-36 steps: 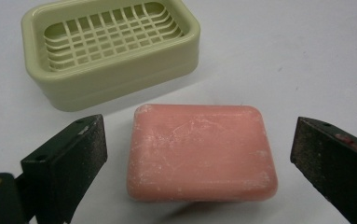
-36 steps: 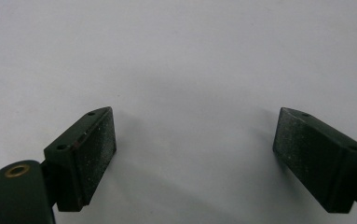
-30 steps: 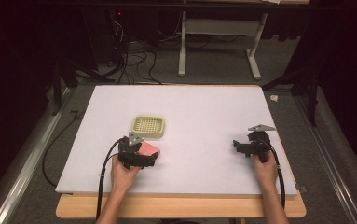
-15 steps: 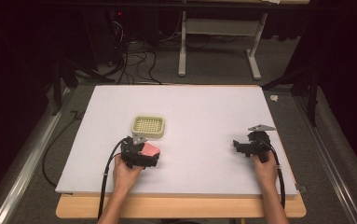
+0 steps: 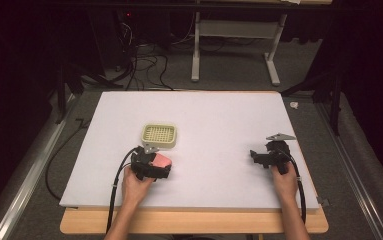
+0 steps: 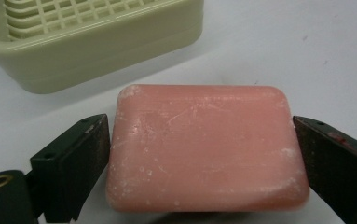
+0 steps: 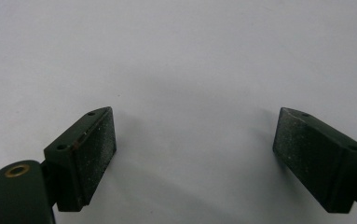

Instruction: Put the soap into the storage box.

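Now our left gripper's [image 6: 204, 154] fingers [image 6: 71, 170] sit clamped against the two ends of the pink rounded bar of soap [image 6: 206, 149], one pad on each side. Half a second ago the soap lay at the same spot, low and left of centre in the high view, so little has moved; we judge the grasp has only just closed and the lift is not yet begun. Just beyond the soap, at the upper left of the left gripper view, stands the pale green plastic soap dish [image 6: 97, 42] with its grid top, near but apart. Our right gripper [image 7: 195, 154] hangs with fingers wide apart and empty over the white tabletop [image 5: 219, 115], at the lower right of the high view.
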`<state>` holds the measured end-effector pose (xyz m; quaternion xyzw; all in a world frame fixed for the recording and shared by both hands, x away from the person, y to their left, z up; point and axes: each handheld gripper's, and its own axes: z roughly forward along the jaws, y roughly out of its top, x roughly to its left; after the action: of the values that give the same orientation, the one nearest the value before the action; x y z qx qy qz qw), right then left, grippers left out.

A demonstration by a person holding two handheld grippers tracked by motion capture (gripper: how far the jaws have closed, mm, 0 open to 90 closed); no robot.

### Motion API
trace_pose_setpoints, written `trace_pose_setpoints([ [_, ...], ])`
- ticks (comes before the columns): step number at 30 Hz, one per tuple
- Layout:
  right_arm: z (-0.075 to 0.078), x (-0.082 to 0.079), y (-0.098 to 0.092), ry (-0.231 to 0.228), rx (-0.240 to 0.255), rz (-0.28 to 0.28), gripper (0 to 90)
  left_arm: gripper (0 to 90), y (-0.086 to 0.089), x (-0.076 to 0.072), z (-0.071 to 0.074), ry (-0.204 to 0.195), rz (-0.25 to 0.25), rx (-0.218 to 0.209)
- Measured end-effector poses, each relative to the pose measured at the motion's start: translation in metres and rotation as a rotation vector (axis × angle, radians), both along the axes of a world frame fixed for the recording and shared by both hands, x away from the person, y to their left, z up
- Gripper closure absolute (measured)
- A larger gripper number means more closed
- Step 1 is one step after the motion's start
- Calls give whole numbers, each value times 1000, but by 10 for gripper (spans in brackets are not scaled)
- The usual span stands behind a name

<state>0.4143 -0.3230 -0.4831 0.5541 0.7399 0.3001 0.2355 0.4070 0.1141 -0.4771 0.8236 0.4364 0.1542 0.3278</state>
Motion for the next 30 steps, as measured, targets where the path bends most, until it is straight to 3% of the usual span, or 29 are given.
trace_pose_setpoints([
  [12, 0, 0, 0, 0, 1, 0, 136, 131, -3, 0, -2, 14, -4, 30],
  [30, 0, 0, 0, 0, 1, -1, 136, 139, -4, -1, -1, 14, -4, 36],
])
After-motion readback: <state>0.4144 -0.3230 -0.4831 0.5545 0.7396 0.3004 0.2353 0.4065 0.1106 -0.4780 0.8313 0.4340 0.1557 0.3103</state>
